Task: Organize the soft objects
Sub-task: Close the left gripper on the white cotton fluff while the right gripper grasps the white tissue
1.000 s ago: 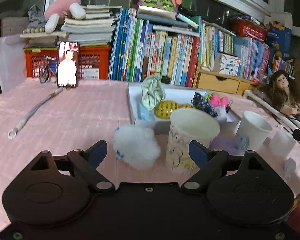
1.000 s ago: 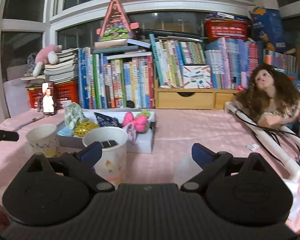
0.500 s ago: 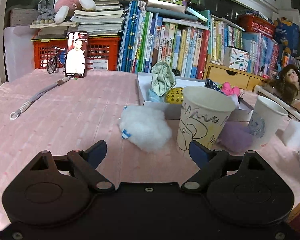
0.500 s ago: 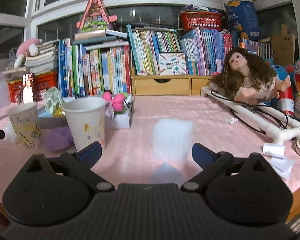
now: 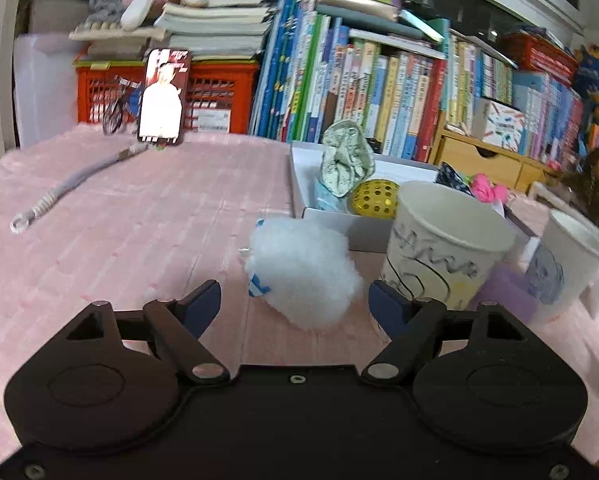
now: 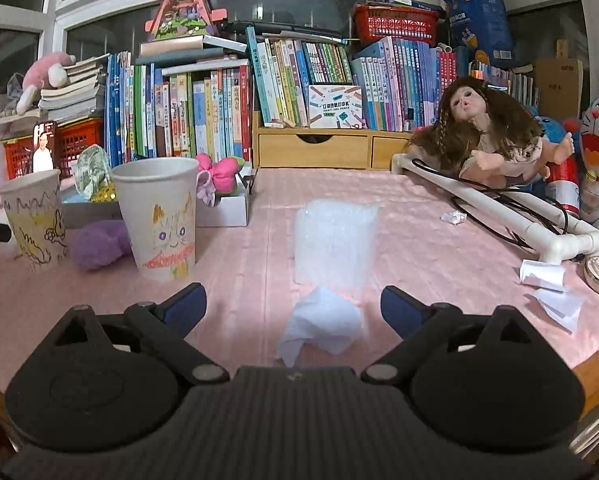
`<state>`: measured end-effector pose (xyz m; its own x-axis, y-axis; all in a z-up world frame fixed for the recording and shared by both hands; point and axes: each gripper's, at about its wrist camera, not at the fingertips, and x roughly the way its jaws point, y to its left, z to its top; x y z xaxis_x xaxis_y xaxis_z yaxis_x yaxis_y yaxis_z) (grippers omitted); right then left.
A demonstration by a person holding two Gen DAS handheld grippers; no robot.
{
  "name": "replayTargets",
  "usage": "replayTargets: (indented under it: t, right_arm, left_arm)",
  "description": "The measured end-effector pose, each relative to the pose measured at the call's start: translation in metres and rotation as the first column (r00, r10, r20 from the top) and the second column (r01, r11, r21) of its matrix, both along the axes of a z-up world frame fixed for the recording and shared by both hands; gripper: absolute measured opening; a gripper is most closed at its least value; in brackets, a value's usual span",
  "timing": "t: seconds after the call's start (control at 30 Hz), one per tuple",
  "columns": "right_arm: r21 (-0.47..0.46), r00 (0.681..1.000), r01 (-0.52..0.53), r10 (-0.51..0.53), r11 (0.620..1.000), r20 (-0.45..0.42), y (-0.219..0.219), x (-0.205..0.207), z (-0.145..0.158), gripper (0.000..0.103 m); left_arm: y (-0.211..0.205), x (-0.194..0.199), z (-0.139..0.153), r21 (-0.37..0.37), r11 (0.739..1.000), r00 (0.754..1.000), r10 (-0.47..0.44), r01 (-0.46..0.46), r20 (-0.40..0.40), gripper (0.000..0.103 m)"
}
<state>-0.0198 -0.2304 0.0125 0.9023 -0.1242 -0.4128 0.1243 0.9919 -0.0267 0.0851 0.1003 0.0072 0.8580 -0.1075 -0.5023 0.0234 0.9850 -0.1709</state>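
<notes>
Both sets of jaws stand apart, having just narrowed: the left gripper (image 5: pixel 294 301) straddles a white cotton tuft (image 5: pixel 301 270) without pinching it, the right gripper (image 6: pixel 293 306) a crumpled tissue (image 6: pixel 322 323) before a bubble-wrap sheet (image 6: pixel 334 246). Nothing looks sorted yet; the two paper cups (image 6: pixel 157 220) seem empty and a purple puff (image 6: pixel 98 243) lies loose between them. Everything sits on a pink-clothed tabletop (image 5: pixel 139 220) before a crowded bookshelf (image 6: pixel 203 112).

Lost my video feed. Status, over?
Left gripper closing around white fluff, no contact. Right gripper narrowing, open over crumpled tissue. Paper cup crowds left.
</notes>
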Motion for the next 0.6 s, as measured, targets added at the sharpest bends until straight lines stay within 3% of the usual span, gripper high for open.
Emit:
replayTargets:
  t: [0.47,0.6]
  right_arm:
    - [-0.027,0.999,-0.011,0.010,1.000,-0.038,0.004,0.002,-0.007,0.074]
    - [-0.026,0.999,-0.002,0.001,1.000,-0.045,0.004,0.003,-0.008,0.060]
  left_arm:
    - [0.025,0.027,-0.009,-0.218,0.971,0.993,0.082,-0.098,-0.083,0.064]
    - [0.023,0.030,-0.008,-0.242,0.967,0.995,0.054,-0.074,-0.089,0.047]
